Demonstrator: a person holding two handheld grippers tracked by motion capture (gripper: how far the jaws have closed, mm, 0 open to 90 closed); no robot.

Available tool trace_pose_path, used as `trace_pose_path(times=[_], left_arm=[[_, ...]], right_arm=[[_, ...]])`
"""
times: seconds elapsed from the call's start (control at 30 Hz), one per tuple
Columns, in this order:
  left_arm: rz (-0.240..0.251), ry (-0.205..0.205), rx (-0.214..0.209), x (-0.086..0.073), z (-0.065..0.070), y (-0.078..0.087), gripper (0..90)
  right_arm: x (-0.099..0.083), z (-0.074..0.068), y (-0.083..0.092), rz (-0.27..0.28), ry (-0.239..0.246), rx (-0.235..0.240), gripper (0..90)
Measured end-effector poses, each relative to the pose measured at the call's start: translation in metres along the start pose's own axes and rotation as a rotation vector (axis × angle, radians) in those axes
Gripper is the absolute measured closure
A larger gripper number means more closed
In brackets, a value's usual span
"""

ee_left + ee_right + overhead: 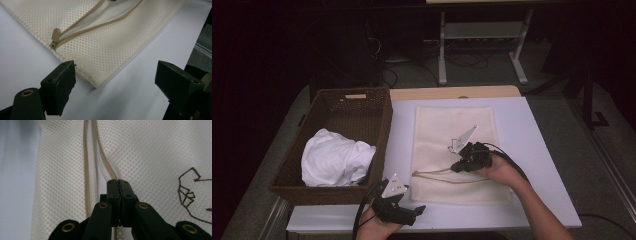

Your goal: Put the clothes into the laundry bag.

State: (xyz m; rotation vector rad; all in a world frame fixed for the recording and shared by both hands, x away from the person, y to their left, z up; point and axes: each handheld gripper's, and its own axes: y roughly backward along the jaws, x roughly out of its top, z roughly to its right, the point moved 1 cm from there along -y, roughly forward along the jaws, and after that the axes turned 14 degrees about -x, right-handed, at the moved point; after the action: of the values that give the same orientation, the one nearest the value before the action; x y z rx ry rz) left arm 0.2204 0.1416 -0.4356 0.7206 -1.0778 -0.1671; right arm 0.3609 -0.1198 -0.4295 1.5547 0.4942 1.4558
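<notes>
Mesh laundry bag (455, 152) lies flat on my white desk (532, 165), its tan zipper (86, 177) partly open. My right gripper (460, 165) has its jaws pressed together, pinching the zipper's edge of the mesh, which runs straight ahead of them; a brown embroidered outline (190, 192) sits on the mesh off to their right. My left gripper (418, 209) has its jaws spread wide with nothing between them; the bag's corner lies just ahead of them, the zipper pull (55, 35) beyond it. A wicker basket (332, 190) holding white cloth (334, 157) stands beside the bag, clear of both grippers.
</notes>
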Motion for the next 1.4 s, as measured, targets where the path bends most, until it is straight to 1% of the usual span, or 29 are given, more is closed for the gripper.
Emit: trace_pose_path(times=[0.07, 0.1, 0.13, 0.2, 0.23, 0.27, 0.3, 0.37, 0.43, 0.5, 0.57, 0.6, 0.7, 0.73, 0.77, 0.8, 0.83, 0.93, 0.97, 1.0, 1.07, 1.1, 1.13, 1.27, 1.33, 1.4], left_arm=[[0.003, 0.002, -0.005, 0.001, 0.0, 0.0, 16.1], [0.01, 0.011, -0.019, 0.002, 0.001, 0.0, 16.1], [0.01, 0.011, -0.019, 0.002, 0.001, 0.0, 16.1], [0.014, 0.013, -0.033, 0.005, 0.002, 0.001, 16.1], [0.013, 0.013, -0.035, 0.006, 0.002, 0.0, 16.2], [0.005, 0.017, -0.049, 0.01, 0.002, -0.001, 16.1], [0.005, 0.017, -0.049, 0.01, 0.002, -0.001, 16.1], [-0.003, 0.032, -0.071, 0.015, -0.001, -0.003, 16.1], [-0.005, 0.029, -0.073, 0.016, -0.001, -0.003, 16.1], [0.006, 0.033, -0.085, 0.02, -0.002, -0.002, 16.0], [0.012, 0.028, -0.099, 0.027, -0.003, 0.001, 16.0], [0.012, 0.028, -0.099, 0.027, -0.003, 0.001, 16.0], [0.007, 0.025, -0.123, 0.036, -0.002, 0.003, 16.0], [0.0, 0.024, -0.154, 0.042, -0.002, 0.004, 16.0], [0.0, 0.035, -0.175, 0.045, -0.003, 0.005, 16.0], [-0.006, 0.035, -0.186, 0.048, -0.003, 0.006, 16.0], [-0.006, 0.035, -0.186, 0.048, -0.003, 0.006, 16.2], [-0.021, 0.036, -0.215, 0.057, -0.006, 0.01, 16.1], [-0.031, 0.04, -0.232, 0.062, -0.008, 0.013, 16.1], [-0.038, 0.047, -0.24, 0.065, -0.01, 0.015, 16.0], [-0.04, 0.054, -0.245, 0.067, -0.012, 0.017, 16.0], [-0.044, 0.068, -0.265, 0.072, -0.015, 0.022, 16.0], [-0.044, 0.068, -0.265, 0.072, -0.015, 0.022, 16.0], [-0.051, 0.094, -0.299, 0.079, -0.022, 0.032, 16.0], [-0.053, 0.104, -0.305, 0.082, -0.025, 0.037, 16.0], [-0.045, 0.115, -0.31, 0.088, -0.03, 0.046, 16.1]], right_arm=[[0.001, 0.0, 0.002, 0.007, 0.0, 0.004, 87.8], [0.002, 0.001, 0.007, 0.022, -0.008, 0.004, 87.9], [0.002, 0.001, 0.009, 0.027, -0.008, 0.004, 87.9], [0.003, 0.001, 0.011, 0.033, -0.007, 0.003, 87.9], [0.003, 0.001, 0.012, 0.035, -0.013, 0.004, 87.9], [0.004, 0.002, 0.015, 0.041, -0.01, 0.004, 87.9], [0.004, 0.002, 0.016, 0.044, -0.011, 0.006, 87.9], [0.005, 0.003, 0.017, 0.046, -0.016, 0.008, 87.9], [0.005, 0.003, 0.017, 0.046, -0.014, 0.008, 87.8], [0.005, 0.004, 0.017, 0.045, -0.007, 0.006, 87.8], [0.006, 0.004, 0.019, 0.058, -0.011, 0.006, 87.8], [0.006, 0.004, 0.019, 0.058, -0.011, 0.005, 87.8], [0.005, 0.005, 0.02, 0.058, -0.014, 0.006, 87.8], [0.005, 0.005, 0.02, 0.057, -0.014, 0.005, 87.8], [0.006, 0.005, 0.02, 0.057, -0.013, 0.004, 87.8], [0.006, 0.005, 0.021, 0.058, -0.012, 0.003, 87.7], [0.006, 0.005, 0.021, 0.058, -0.012, 0.003, 87.7], [0.007, 0.004, 0.022, 0.061, -0.006, -0.003, 87.7], [0.007, 0.005, 0.023, 0.062, -0.003, -0.004, 87.6], [0.007, 0.005, 0.024, 0.059, -0.007, -0.004, 87.6], [0.008, 0.006, 0.024, 0.061, -0.006, -0.005, 87.7], [0.008, 0.006, 0.025, 0.062, -0.007, -0.006, 87.6], [0.008, 0.006, 0.025, 0.062, -0.007, -0.006, 87.6], [0.008, 0.007, 0.024, 0.063, -0.007, -0.006, 87.6], [0.008, 0.007, 0.024, 0.063, -0.008, -0.005, 87.6], [0.007, 0.008, 0.025, 0.066, -0.007, -0.007, 87.6]])
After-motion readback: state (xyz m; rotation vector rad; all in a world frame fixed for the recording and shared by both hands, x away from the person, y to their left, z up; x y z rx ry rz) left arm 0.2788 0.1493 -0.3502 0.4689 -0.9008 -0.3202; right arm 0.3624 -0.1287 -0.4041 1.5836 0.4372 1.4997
